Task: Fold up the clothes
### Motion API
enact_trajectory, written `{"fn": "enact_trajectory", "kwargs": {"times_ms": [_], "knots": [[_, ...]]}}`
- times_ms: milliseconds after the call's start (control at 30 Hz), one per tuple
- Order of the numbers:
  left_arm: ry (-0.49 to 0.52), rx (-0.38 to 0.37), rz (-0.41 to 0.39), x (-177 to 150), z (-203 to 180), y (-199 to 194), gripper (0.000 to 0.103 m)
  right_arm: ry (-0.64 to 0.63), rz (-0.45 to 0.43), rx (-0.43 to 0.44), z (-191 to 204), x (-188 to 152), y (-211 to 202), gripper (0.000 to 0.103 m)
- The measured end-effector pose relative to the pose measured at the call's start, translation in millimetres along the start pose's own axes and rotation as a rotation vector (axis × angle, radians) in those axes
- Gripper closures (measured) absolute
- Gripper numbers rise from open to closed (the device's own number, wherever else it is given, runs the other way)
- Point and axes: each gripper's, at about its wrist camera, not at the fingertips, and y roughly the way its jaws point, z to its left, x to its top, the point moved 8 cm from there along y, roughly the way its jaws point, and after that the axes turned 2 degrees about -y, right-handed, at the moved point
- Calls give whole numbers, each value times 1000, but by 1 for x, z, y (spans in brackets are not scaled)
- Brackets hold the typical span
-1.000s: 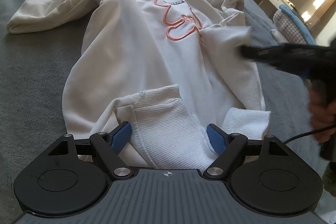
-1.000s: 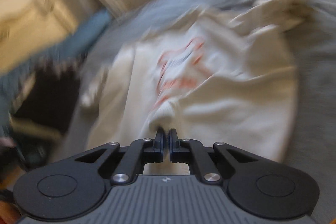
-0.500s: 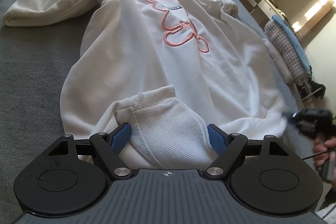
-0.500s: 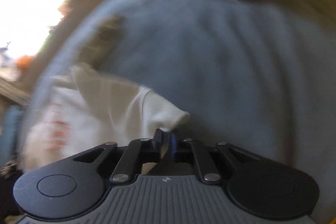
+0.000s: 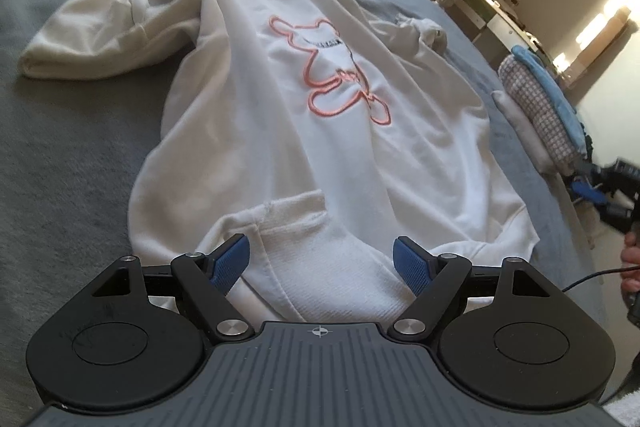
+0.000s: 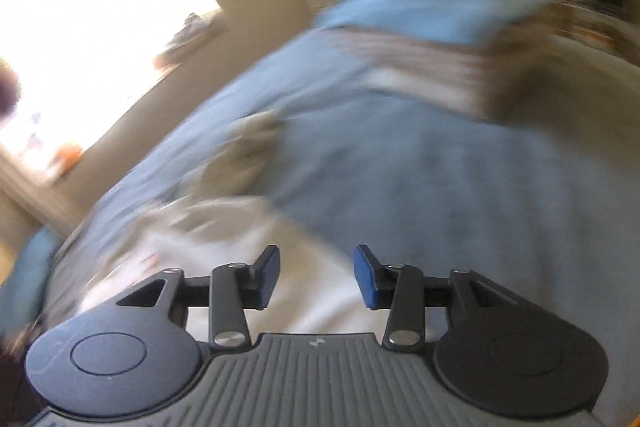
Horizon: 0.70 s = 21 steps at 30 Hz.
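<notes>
The sweatshirt (image 5: 320,131) is lying spread on the bed (image 5: 72,147). The left gripper (image 5: 322,263) is standing wide around its hem, not pinching; the right gripper (image 6: 316,277) is opening, empty. The bunched hem risks slipping, skewing the fold.

We see our left gripper (image 5: 322,261) as a ribbed grey body with a crosshair mark, black disc housings, black linkage arms, silver screws and blue textured pads (image 5: 230,261). Our right gripper (image 6: 316,277) looks identical, trailing a thin black cable (image 5: 588,277).
</notes>
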Motion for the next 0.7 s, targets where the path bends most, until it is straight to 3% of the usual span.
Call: {"fn": "enact_trajectory", "kwargs": {"times_ms": [200,300,433,700], "knots": [[4,35,-16,4,10,-12,23,-165,342,351,111,-56,47,52],[12,52,-34,1,17,-20,24,-278,501,462,159,-97,58,52],[-12,88,-36,-7,31,-25,24,-454,644,554,209,-147,64,52],[-91,100,-28,-14,56,-23,27,-439,788,513,218,-186,112,52]]}}
